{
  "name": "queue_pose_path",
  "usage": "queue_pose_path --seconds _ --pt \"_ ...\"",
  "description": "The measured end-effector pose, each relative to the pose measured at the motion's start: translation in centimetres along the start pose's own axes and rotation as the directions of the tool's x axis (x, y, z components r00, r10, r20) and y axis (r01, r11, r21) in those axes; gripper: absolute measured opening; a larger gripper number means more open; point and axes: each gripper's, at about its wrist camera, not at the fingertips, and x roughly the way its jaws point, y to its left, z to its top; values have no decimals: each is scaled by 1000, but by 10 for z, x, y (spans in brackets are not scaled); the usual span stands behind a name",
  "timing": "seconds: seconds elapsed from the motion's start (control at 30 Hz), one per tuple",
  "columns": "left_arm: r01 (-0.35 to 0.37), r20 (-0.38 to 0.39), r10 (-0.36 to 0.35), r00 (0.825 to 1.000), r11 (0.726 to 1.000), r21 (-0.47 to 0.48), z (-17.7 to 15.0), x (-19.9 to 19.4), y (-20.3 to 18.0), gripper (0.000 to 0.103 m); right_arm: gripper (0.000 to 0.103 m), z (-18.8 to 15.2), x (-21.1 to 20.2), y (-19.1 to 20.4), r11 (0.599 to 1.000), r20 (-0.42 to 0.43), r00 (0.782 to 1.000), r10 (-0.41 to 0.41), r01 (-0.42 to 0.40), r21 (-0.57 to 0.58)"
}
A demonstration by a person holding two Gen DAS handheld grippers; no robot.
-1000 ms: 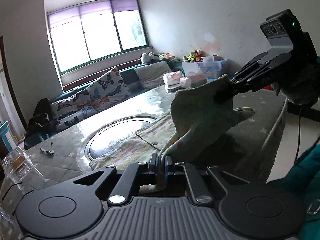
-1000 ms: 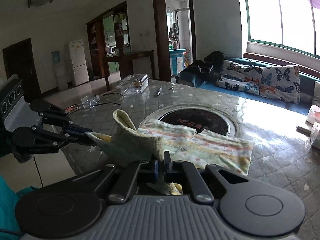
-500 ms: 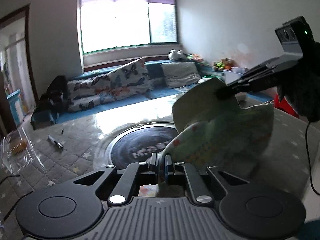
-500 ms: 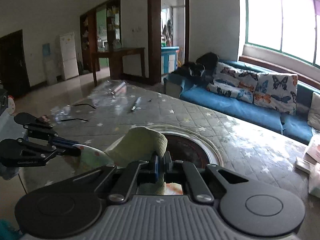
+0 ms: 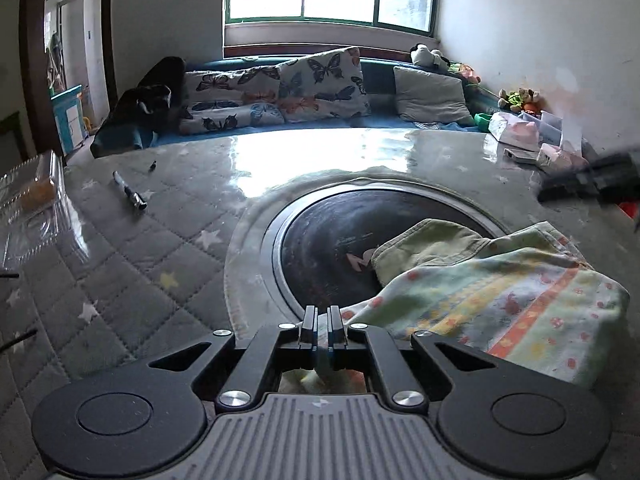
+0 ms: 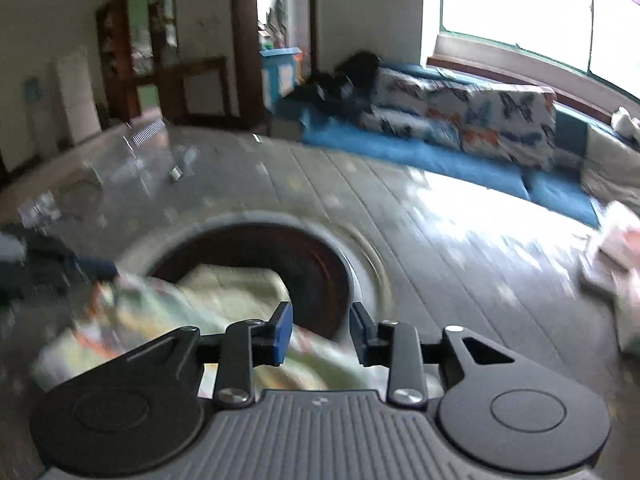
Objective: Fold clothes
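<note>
Folded pastel garment (image 5: pixel 500 296) (striped) on table

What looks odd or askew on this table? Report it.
The patterned garment lies bunched, not flat, partly over the dark round inset in the table. The left claw is shut on its edge; the right claw is open. A pen lies loose.

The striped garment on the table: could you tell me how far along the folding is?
Done: the garment lies doubled over beside the round inset. In hand: the left gripper pinches its near edge; the right gripper is open. Left: release and neaten.
</note>
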Motion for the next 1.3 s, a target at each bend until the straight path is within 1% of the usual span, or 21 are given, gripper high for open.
queue_pose_path --seconds 0.07,0.17,0.27,0.43,0.53,0.57,0.73,0.8,0.87,0.93,1.0,1.1,1.2,1.3 --pt "15 10 -15 1000 1000 -20 0 -6 1 5 31 -18 -1 -8 1000 -29 1000 -12 13 26" --pt "28 36 -27 999 999 -35 5 -17 -2 7 31 -34 0 -19 998 -48 999 -20 23 66" --pt "47 53 -44 998 998 -50 10 -25 -10 8 31 -39 6 -25 995 -45 999 -13 17 102" --pt "123 42 -122 992 992 -15 13 -24 -37 8 31 -36 22 -27 992 -32 999 -5 9 129" --pt "165 22 -165 986 986 -2 14 -14 -52 8 15 -38 26 -25 991 -28 999 -19 22 135" --pt "166 12 -166 986 986 5 14 -8 -55 8 12 -38 26 -23 991 -24 999 -33 35 131" --pt "130 -42 -129 991 991 29 12 23 -63 8 12 -38 29 -23 987 -7 998 -68 68 147" --pt "121 -60 -119 991 992 33 11 34 -64 8 14 -37 29 -23 986 -3 997 -78 78 150" --pt "126 -56 -124 991 992 18 11 37 -60 8 17 -35 26 -23 984 2 995 -97 96 148" --pt "123 -54 -123 991 992 6 13 36 -57 8 21 -32 20 -16 988 17 994 -107 105 117" --pt "121 -53 -121 991 993 3 15 38 -57 8 21 -29 15 -8 992 29 996 -86 83 91" --pt "118 -52 -118 992 993 -2 18 40 -57 8 21 -23 16 14 999 32 999 -23 22 37" --pt "115 -50 -115 992 993 -6 21 42 -58 8 21 -18 29 32 999 11 999 38 -38 7" --pt "112 -49 -112 992 994 -11 24 44 -58 8 21 -16 46 40 998 -11 998 55 -55 1"
